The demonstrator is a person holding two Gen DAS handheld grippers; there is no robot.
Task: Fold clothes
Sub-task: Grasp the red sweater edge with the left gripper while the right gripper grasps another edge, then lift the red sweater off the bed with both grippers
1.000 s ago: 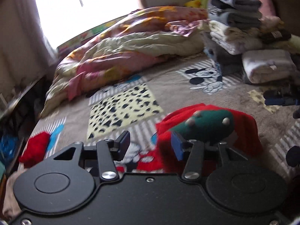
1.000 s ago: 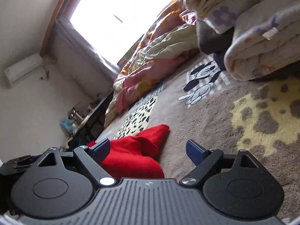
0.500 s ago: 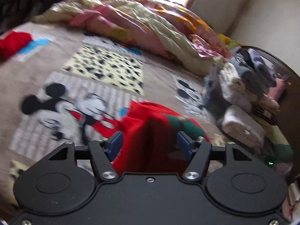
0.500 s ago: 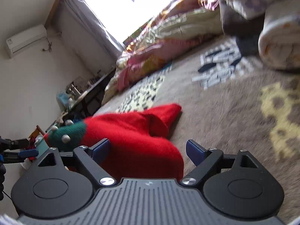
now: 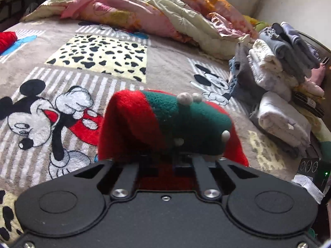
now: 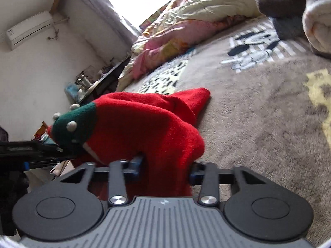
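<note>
The left gripper (image 5: 165,161) is clamped tight on the near edge of the red and green fleece garment (image 5: 165,124); its fingers are buried under the cloth, which bulges up at 12 o'clock from the jaws. The right gripper (image 6: 165,165) has its jaws closing on the red end of the same garment (image 6: 144,128), with a thick bunch of fleece between the blue pads (image 6: 136,162).

In the right wrist view the garment's long axis runs from the green band with its white pompoms at 9 o'clock to a red tip on the bed at 1 o'clock. Each hand has one end, so neither is nearer. The middle humps up between the grips.

Beyond lie the cartoon-print blanket (image 5: 99,62), the rumpled quilt (image 5: 155,10) at 12 o'clock and, at 2 o'clock, a stack of folded clothes (image 5: 279,72).
</note>
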